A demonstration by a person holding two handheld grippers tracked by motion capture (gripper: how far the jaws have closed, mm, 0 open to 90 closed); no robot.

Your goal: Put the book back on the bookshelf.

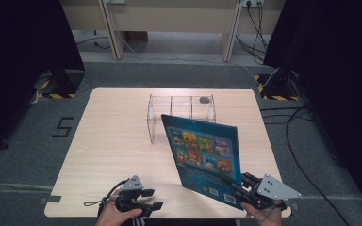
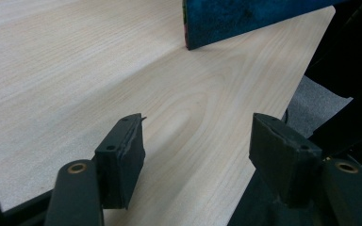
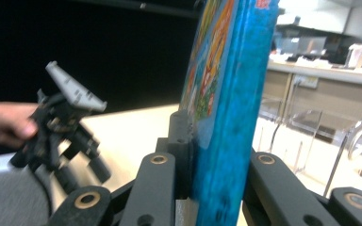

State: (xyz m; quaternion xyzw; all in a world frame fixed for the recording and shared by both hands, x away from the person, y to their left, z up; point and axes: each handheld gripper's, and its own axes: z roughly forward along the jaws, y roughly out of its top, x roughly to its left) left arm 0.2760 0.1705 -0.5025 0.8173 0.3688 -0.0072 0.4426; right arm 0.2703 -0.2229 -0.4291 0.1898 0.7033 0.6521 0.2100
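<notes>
Table (image 1: 118, 141): pale wood-grain top, square, standing on grey carpet

Book (image 1: 202, 155): blue picture book with a grid of coloured panels on its cover; lifted clear of the table at the near right, tilted, its upper edge leaning toward the far side and overlapping the front of the clear organiser in the high view; lower right corner clamped by the right gripper; in the right gripper view its spine (image 3: 228, 103) rises straight up between the two black jaws

Clear organiser (image 1: 181, 113): transparent plastic box with three compartments, on the far middle of the table; a small dark round item (image 1: 204, 100) lies at the back of the right compartment

Right gripper (image 1: 238, 188): at the near right edge, held in the person's hand, jaws clenched on the book's lower corner

Left gripper (image 1: 153, 200): at the near left edge, held in the person's hand, well apart from the book; jaws stand apart with nothing between them, bare table beneath in the left gripper view (image 2: 198, 150)
</notes>
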